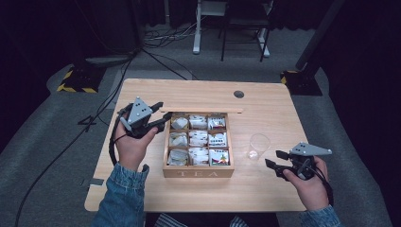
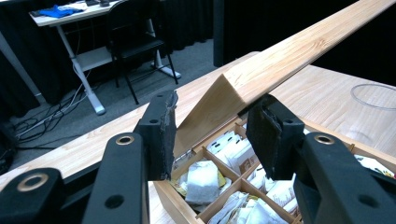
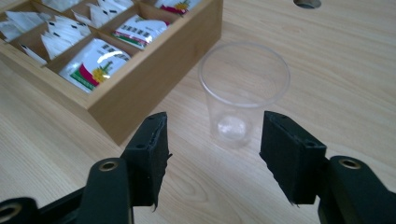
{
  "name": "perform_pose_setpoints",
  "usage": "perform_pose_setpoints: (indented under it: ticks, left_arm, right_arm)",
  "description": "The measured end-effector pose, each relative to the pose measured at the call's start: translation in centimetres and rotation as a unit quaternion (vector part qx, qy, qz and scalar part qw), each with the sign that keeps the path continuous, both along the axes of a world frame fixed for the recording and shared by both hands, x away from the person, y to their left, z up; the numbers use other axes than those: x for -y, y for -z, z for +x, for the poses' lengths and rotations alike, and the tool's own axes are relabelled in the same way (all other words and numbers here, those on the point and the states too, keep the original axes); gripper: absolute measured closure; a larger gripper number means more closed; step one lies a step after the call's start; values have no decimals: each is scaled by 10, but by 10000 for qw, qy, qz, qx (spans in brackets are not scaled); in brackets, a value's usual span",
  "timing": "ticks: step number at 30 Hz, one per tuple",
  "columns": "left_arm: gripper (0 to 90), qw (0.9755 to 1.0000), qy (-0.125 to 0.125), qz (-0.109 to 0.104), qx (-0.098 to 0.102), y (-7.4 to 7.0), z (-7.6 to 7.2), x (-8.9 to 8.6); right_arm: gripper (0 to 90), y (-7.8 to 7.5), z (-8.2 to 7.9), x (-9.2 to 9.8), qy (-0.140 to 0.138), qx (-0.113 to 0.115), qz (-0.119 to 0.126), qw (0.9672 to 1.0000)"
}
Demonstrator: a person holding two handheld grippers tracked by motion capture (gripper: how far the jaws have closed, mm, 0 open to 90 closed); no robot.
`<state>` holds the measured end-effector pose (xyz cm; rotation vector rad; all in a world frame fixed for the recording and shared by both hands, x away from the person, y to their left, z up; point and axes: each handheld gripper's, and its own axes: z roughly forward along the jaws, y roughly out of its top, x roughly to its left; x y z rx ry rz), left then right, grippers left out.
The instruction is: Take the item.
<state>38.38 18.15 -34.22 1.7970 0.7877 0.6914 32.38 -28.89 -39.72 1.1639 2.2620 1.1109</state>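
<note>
The wooden box (image 1: 198, 172) carries the word "TEA" in spaced capitals on its front wall, facing the person in the high view. The sachets (image 3: 95, 63) in its compartments bear printed panels with dark lines of type and coloured pictures, but the print is too small and blurred to read in any view. No other text or number is legible.

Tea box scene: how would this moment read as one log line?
left gripper: open, jaws around raised lid | tea box: open | right gripper: open, facing empty cup
</note>
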Motion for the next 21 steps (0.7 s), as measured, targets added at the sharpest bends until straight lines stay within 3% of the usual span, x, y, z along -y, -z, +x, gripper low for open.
perform_pose_setpoints:
  ticks: [8,11,15,18,21]
  left_arm:
    - [533,10000,-17,76,28,0,-1,1]
    - [532,10000,-8,75,27,0,-1,1]
    - [531,10000,5,60,20,0,-1,1]
    - [529,10000,10,42,3,1,-1,1]
    - [529,10000,11,53,1,1,-1,1]
  right_arm:
    - [405,-16,7,-23,-239,62,116,9996]
    - [353,-16,11,-35,-325,-92,241,9991]
    - [334,-16,15,-52,-436,-12,228,9988]
    - [338,-17,18,-63,-370,9,317,9988]
    - [346,-19,21,-73,-531,29,250,9983]
